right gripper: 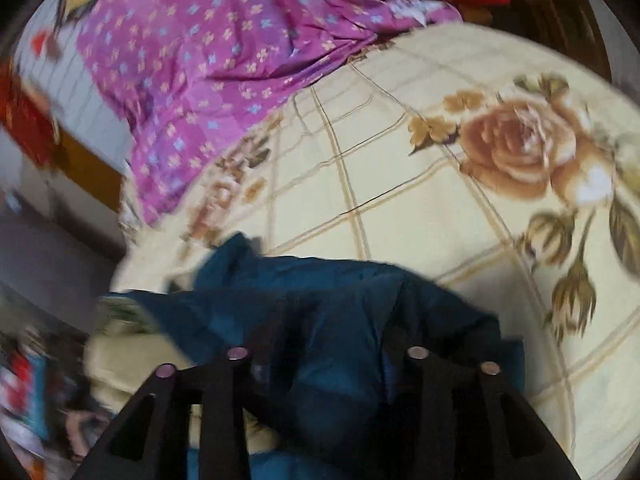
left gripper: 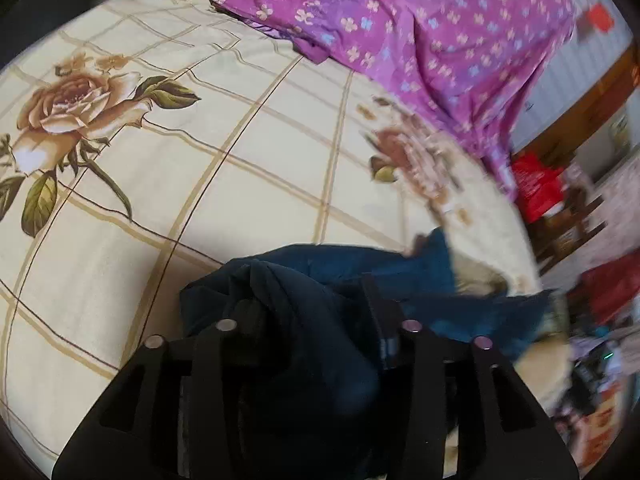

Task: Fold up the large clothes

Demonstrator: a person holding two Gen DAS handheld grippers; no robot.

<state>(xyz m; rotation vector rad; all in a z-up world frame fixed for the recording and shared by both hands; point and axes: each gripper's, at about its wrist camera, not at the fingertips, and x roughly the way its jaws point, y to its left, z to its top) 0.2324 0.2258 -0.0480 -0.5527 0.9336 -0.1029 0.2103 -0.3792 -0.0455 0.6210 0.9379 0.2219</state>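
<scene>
A dark blue garment (left gripper: 420, 276) lies bunched at the near edge of the bed; it also shows in the right wrist view (right gripper: 320, 300). My left gripper (left gripper: 316, 300) has a bunch of this cloth between its fingers and is shut on it. My right gripper (right gripper: 328, 332) also has the blue cloth bunched between its fingers and is shut on it. The fingertips of both are hidden by the fabric. Both views are blurred at the edges.
The bed carries a cream sheet with a rose print (left gripper: 200, 152), also in the right wrist view (right gripper: 440, 200). A purple flowered quilt (left gripper: 420, 32) lies at the far side (right gripper: 200, 60). Red items and clutter (left gripper: 536, 184) stand beside the bed.
</scene>
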